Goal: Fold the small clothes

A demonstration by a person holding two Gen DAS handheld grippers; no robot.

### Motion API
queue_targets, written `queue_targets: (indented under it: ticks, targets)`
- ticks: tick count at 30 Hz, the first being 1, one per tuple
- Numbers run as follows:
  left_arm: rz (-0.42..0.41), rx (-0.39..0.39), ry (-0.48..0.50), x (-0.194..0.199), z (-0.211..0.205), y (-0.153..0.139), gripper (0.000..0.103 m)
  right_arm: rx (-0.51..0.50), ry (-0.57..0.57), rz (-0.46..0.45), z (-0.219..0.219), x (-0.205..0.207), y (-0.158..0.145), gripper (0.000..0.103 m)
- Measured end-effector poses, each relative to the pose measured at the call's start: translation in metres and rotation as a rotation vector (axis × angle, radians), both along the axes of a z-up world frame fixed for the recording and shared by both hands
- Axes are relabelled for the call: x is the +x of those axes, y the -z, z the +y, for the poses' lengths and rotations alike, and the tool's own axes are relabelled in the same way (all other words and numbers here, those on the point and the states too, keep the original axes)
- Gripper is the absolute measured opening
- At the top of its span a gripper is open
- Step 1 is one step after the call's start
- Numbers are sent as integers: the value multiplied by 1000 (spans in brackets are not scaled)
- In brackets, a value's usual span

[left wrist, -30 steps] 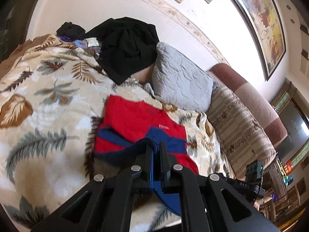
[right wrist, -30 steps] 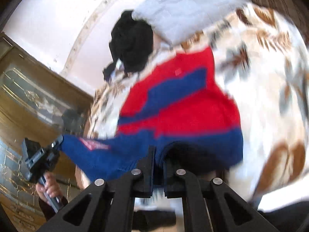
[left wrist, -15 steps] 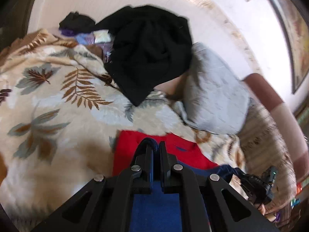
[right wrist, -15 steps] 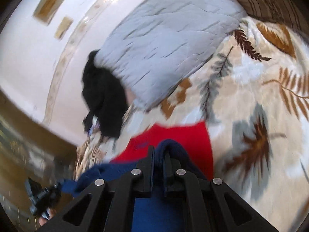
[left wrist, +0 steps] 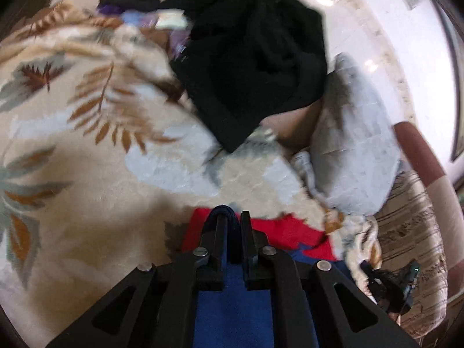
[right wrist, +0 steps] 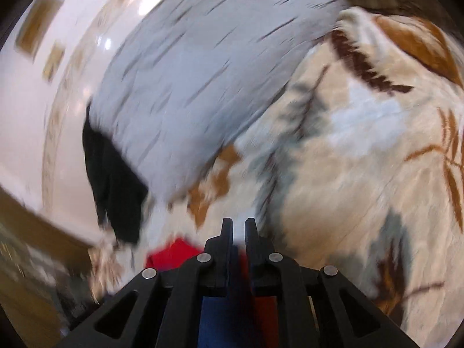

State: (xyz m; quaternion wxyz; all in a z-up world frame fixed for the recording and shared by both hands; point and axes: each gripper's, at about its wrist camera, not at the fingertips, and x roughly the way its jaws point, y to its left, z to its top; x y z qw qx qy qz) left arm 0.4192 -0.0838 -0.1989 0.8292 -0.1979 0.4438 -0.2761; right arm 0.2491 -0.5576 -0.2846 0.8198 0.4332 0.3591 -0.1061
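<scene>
Sweater lies on the leafy blanket, blue hem pinched tight in the left gripper. Right gripper looks nearly closed with blue cloth between its fingers, blurry though. I'd lay both corners down evenly.

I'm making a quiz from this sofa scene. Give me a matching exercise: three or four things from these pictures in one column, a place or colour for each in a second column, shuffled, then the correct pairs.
Things:
1. red and blue sweater
2. grey quilted cushion
3. black garment
4. leaf-print blanket

Descriptions:
A. leans against the striped sofa arm
B. covers the seat, cream with brown and grey leaves
C. piled at the far side, against the wall
D. pinched in the fingers of the left gripper

Pairs: 1-D, 2-A, 3-C, 4-B
</scene>
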Motion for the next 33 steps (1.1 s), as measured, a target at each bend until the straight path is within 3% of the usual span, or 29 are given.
queue_targets:
  ticks: [1,2,3,4,6,8,10,12,15,17,19,20,21,23,30,33]
  targets:
    - [-36,3,-27,-7,5,-9,35,-27,-38,12,8,4,-5,28]
    - [-66,23,-69,-14,9,-16,71,-65,-68,31,17,8,-9,51]
    - [-89,49,-120,-22,15,-22,86,-97,-77,43,24,9,-10,84]
    - [-114,71,-165,-31,21,-29,86,-131,-69,39,29,9,-11,90]
    - [-107,79,-147,-40,24,-34,86,-158,-78,-5,34,11,-11,88]
    - [-76,83,-145,-46,27,-32,86,-182,-107,10,37,19,-8,85]
    - [-69,101,-149,-46,29,-27,86,-207,-148,27,39,31,-4,76]
    - [-45,116,-147,-38,31,-16,86,-236,-199,76,41,42,3,58]
    - [17,91,-120,-23,30,4,86,-237,-250,142,44,50,19,50]
    - [74,87,-80,-9,21,20,86,-280,-279,167,49,52,22,36]
    - [100,93,-39,-5,10,30,78,-290,-310,151,51,52,19,24]
    - [109,108,-14,-2,3,35,64,-290,-325,144,53,52,18,13]
    - [114,121,15,0,-4,38,43,-308,-340,144,57,53,15,11]
    - [118,131,49,1,-13,43,22,-342,-354,137,62,53,10,10]
    - [-5,154,45,-4,-17,19,10,-386,-274,39,57,42,-26,9]
    - [-53,166,36,-7,-18,14,8,-388,-233,19,54,42,-28,9]
